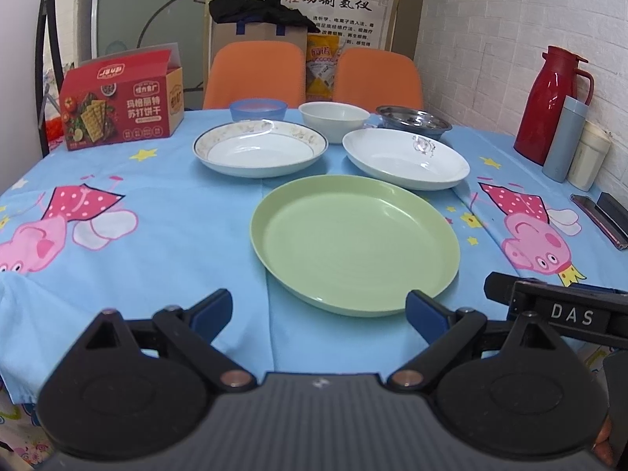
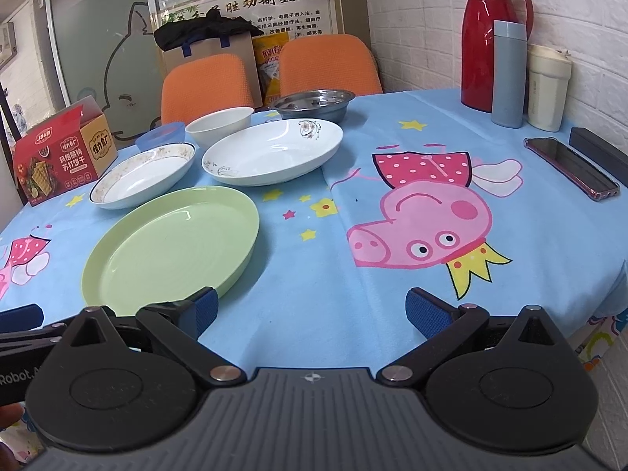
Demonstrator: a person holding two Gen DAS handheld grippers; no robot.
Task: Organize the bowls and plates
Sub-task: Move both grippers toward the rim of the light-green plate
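Both grippers, left [image 1: 318, 308] and right [image 2: 312, 308], had their ribbed blue fingers [image 1: 212, 308] spread wide, gripping nothing. Nearest lay a smooth round green plate [image 1: 355, 245] on the cloth-covered surface [image 1: 168, 259]; beyond sat two glossy white plates [image 1: 261, 153] [image 1: 406, 159], then a white bowl [image 1: 333, 115], a translucent blue bowl [image 1: 258, 108] and a steel bowl [image 1: 412, 121].

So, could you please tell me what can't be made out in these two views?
- Blue bowl, right wrist view: mostly hidden behind the rimmed plate.
- Steel bowl, left wrist view: front hidden by the oval dish.
- Black case, right wrist view: cut off by the edge.
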